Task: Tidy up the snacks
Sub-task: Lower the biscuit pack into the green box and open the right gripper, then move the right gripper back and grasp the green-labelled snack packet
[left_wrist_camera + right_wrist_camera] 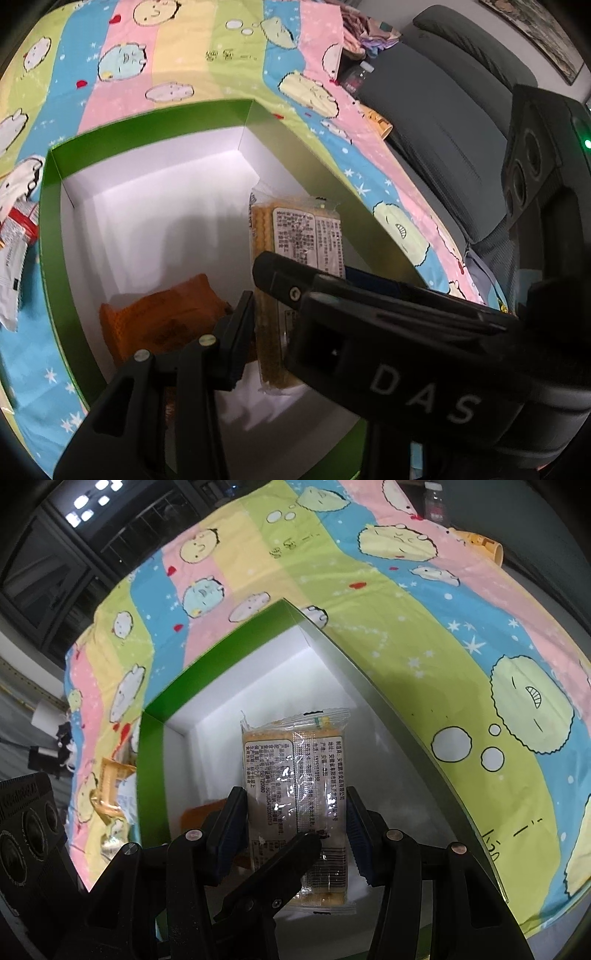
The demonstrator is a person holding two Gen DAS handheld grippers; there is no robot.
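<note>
Right tool [297,830] clamped on cracker packet [295,775] over green box [221,657]; left tool [255,295] closed.

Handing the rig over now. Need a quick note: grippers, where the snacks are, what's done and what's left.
Left gripper: shut on the cracker packet, pinching it flat-wise.
Right gripper: shut on the same packet, pads on its two long edges.
The packet is held down inside the green box. I cannot tell whether it touches the floor yet.
Done: an orange packet lies in the box.
Left: release the crackers. Then bring in the snacks lying on the cartoon cloth beside the box: a red-and-white packet, a gold wrapper.
</note>
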